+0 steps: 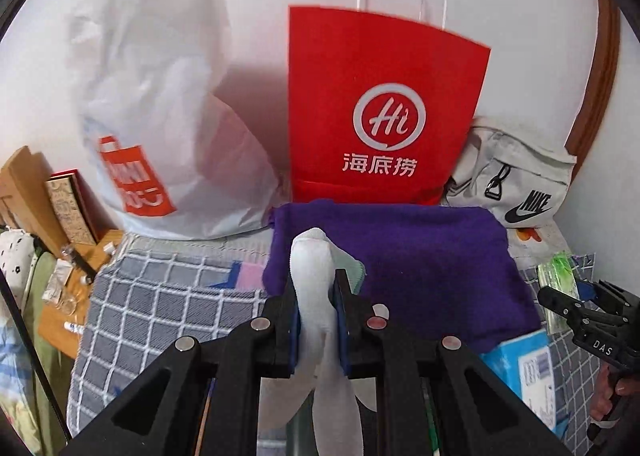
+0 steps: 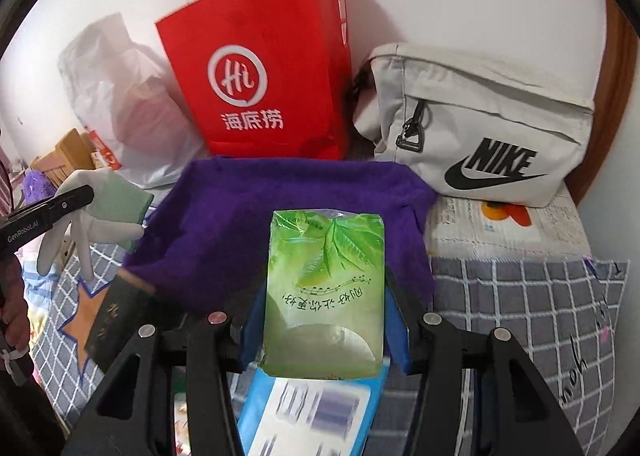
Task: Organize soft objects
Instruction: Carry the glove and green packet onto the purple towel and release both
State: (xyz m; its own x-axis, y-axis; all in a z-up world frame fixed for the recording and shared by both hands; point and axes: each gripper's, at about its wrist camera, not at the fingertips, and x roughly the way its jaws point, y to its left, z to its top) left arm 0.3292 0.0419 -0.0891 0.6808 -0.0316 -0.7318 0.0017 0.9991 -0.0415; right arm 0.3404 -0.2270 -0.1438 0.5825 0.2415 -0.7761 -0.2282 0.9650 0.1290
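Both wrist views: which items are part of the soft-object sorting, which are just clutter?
In the job:
- white glove, gripped in left claw
- green tissue pack, gripped in right claw
- purple towel, spread on the bed

Lying about:
- red paper bag
- white plastic bag
- Nike bag
- blue box
- dark booklet

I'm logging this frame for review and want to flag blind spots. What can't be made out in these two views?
- Left wrist view: lower part of the white glove hidden behind the left hand-held gripper.
- Left wrist view: white plastic bag logo blurred, unreadable.
- Right wrist view: blue packet label blurred, its near end cut off by the frame edge.
- Both views: red paper bag contents not visible.
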